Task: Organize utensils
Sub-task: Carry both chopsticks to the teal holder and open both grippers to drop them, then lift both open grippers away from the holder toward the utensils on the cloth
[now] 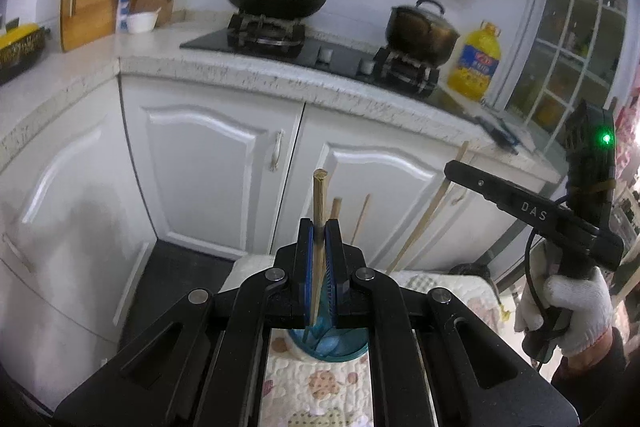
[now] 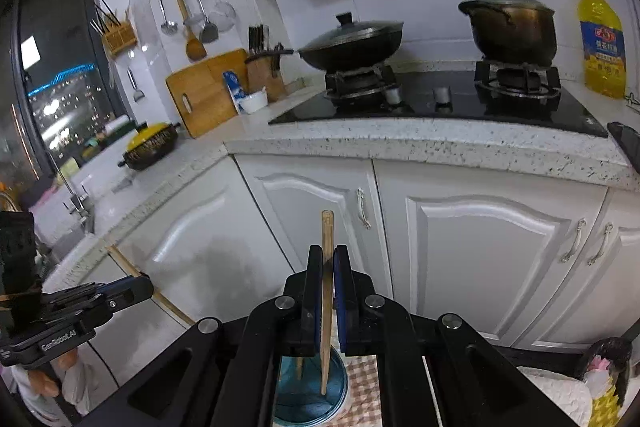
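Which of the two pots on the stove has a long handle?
The wide black wok on the left burner; its long handle points toward the knife block. The brown stockpot has none.

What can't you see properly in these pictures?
- Left wrist view: the blue cup is mostly hidden behind the left gripper, so what is inside stays unknown.
- Right wrist view: the right gripper covers the middle of its chopstick.
- Left wrist view: the dark things on the counter's right end are too blurred to name.
- Right wrist view: the oil bottle's label is too small to read.
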`<control>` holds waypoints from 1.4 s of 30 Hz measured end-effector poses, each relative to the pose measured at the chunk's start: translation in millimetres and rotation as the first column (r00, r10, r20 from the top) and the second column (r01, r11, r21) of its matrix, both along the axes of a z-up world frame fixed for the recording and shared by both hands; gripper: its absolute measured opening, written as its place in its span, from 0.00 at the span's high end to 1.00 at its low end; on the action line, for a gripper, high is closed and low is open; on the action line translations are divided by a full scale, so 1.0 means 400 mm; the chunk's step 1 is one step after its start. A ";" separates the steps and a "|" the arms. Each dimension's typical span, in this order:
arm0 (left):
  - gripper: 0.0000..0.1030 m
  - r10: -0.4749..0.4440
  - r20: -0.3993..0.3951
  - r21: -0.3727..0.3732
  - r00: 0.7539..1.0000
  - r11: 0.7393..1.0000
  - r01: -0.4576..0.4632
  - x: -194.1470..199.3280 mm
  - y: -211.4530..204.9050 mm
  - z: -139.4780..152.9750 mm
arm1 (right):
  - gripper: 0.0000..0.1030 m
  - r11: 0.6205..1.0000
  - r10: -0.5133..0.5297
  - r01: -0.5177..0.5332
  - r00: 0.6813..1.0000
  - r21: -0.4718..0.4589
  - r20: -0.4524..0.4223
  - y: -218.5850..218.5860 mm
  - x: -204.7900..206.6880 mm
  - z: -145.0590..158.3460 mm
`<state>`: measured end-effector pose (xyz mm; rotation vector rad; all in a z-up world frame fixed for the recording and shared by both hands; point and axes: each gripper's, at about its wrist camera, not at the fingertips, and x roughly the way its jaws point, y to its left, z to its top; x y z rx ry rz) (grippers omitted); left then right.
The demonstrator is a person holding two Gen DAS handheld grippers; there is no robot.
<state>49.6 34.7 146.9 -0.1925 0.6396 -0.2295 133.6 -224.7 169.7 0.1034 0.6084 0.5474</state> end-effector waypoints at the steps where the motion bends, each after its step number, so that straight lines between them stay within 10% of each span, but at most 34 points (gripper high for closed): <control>1: 0.96 0.003 -0.012 0.008 1.000 1.000 -0.003 0.008 -0.002 -0.018 | 0.95 1.000 0.001 -0.001 1.000 -0.006 -0.009 0.003 0.008 -0.013; 18: 0.96 0.044 -0.144 -0.010 0.989 0.999 -0.046 0.073 -0.021 -0.191 | 0.95 0.999 0.030 -0.035 0.977 -0.021 -0.213 0.022 0.074 -0.224; 26: 0.95 0.059 -0.173 -0.022 0.983 0.998 -0.063 0.080 -0.020 -0.208 | 0.75 0.999 0.017 -0.024 0.973 -0.024 -0.232 0.012 0.055 -0.244; 42: 0.67 0.106 -0.149 -0.069 0.983 0.991 -0.117 0.003 -0.002 -0.201 | 0.70 1.000 0.013 -0.020 0.959 -0.020 -0.283 0.004 -0.033 -0.302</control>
